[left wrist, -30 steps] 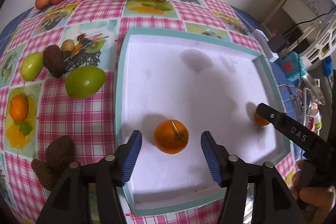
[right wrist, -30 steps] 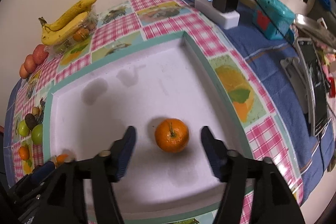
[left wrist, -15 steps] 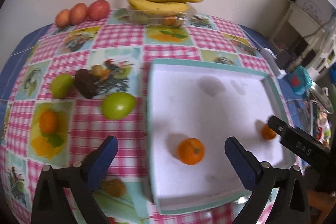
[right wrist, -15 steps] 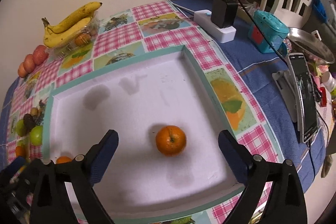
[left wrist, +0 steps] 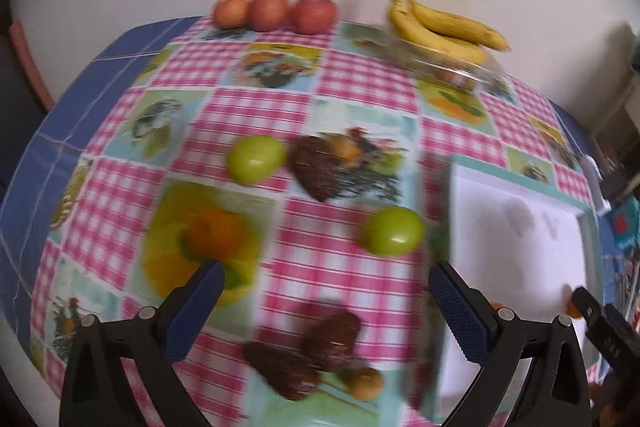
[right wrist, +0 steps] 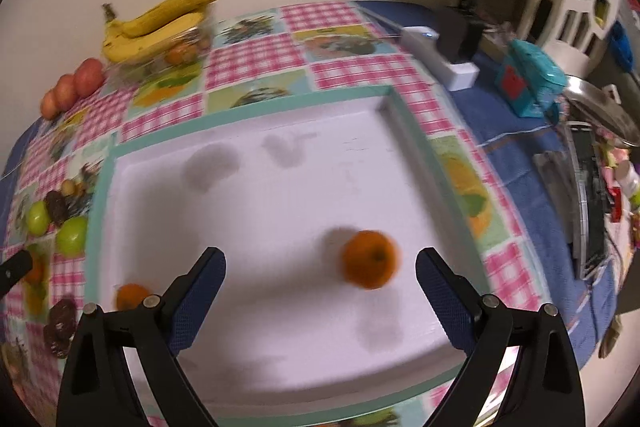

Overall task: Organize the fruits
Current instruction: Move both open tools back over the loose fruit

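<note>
2 grippers, both spread wide and empty. Right gripper (right wrist: 320,281) hangs over the white tray (right wrist: 248,115); 1 orange (right wrist: 370,259) lies on the tray floor near its right wall, between the fingers but touching neither. A smaller orange (right wrist: 130,297) sits at the tray's near left corner. Left gripper (left wrist: 326,301) hangs over the checked tablecloth (left wrist: 360,79) left of the tray. 2 green fruits (left wrist: 394,237), brown fruits (left wrist: 320,347) loose there; bananas (left wrist: 440,27) and 3 apples (left wrist: 272,11) at the far edge. View blurred.
</note>
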Demonstrator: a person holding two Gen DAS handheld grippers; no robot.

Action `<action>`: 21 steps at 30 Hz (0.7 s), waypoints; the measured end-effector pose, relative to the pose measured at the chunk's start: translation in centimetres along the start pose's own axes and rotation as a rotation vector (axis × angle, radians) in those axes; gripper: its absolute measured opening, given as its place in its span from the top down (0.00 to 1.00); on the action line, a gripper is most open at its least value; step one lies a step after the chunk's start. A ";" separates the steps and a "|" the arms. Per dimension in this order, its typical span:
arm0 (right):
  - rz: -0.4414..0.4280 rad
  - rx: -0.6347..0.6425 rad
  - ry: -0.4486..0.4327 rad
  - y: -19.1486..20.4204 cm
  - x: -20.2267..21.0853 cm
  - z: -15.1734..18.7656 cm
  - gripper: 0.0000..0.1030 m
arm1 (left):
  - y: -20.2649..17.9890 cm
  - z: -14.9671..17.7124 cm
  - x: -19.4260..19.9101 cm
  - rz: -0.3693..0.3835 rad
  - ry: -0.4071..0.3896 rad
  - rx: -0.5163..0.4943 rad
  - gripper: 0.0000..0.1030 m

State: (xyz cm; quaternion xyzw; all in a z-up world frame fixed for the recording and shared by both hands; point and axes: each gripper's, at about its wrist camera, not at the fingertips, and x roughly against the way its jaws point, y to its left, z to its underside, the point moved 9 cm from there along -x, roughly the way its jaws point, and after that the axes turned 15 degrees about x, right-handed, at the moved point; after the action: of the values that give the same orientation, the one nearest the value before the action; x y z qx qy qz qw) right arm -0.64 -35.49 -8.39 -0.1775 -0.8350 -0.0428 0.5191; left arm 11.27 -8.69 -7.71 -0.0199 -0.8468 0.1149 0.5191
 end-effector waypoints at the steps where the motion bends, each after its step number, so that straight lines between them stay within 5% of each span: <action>1: -0.022 0.006 0.000 0.7 0.0 0.0 0.07 | 0.9 -0.5 0.1 -0.012 -0.004 0.013 0.00; 7: -0.113 0.050 -0.022 5.9 0.5 -1.0 0.07 | 6.4 -3.3 1.0 -0.121 -0.074 0.079 0.00; 21: -0.307 0.178 -0.103 17.7 3.4 -2.6 0.07 | 14.0 -6.0 2.4 -0.117 -0.117 0.226 0.00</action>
State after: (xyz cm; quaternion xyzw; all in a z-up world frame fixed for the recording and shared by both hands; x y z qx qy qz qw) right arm 6.26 -18.77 -6.18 -0.0033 -0.8782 -0.0383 0.4768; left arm 14.27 6.29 -6.03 0.0948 -0.8569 0.1798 0.4737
